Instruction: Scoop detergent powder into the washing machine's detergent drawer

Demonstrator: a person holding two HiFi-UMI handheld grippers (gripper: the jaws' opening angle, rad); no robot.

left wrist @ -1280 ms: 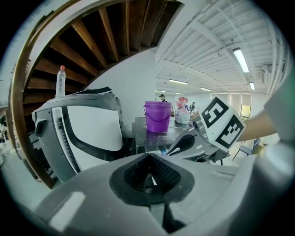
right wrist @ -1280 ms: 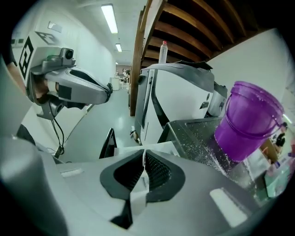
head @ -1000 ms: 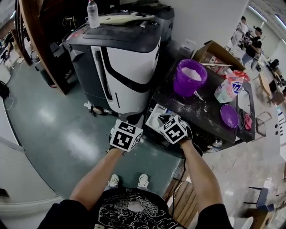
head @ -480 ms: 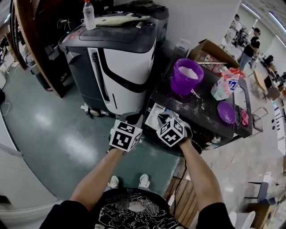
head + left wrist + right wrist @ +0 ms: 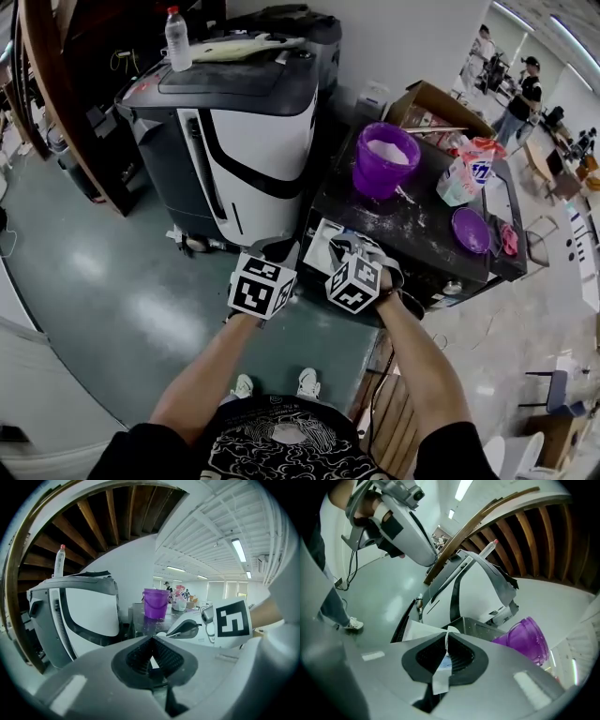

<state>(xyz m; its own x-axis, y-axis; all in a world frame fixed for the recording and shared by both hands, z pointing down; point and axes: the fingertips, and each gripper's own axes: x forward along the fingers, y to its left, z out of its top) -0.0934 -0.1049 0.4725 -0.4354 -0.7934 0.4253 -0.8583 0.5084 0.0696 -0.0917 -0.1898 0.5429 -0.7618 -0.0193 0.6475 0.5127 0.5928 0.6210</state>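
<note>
A purple bucket (image 5: pixel 384 159) of white detergent powder stands on a dark, powder-dusted top (image 5: pixel 412 225); it also shows in the left gripper view (image 5: pixel 155 604) and the right gripper view (image 5: pixel 525 639). A detergent bag (image 5: pixel 466 173) and a purple bowl (image 5: pixel 472 230) lie further right. A white panel (image 5: pixel 323 246) sits at the top's near left corner. My left gripper (image 5: pixel 270 251) (image 5: pixel 151 641) hovers before that corner, jaws shut and empty. My right gripper (image 5: pixel 352 248) (image 5: pixel 446 634) is beside it over the white panel, jaws together, a thin white sliver showing in their gap.
A large grey and white machine (image 5: pixel 253 122) stands to the left with a plastic bottle (image 5: pixel 176 39) on top. An open cardboard box (image 5: pixel 436 108) sits behind the bucket. Green floor (image 5: pixel 112 281) spreads left. People stand far off at the upper right (image 5: pixel 525 89).
Both grippers stay close together and nearly still; the right one has edged slightly left. The head view has drifted, so the table sits a little further left.
</note>
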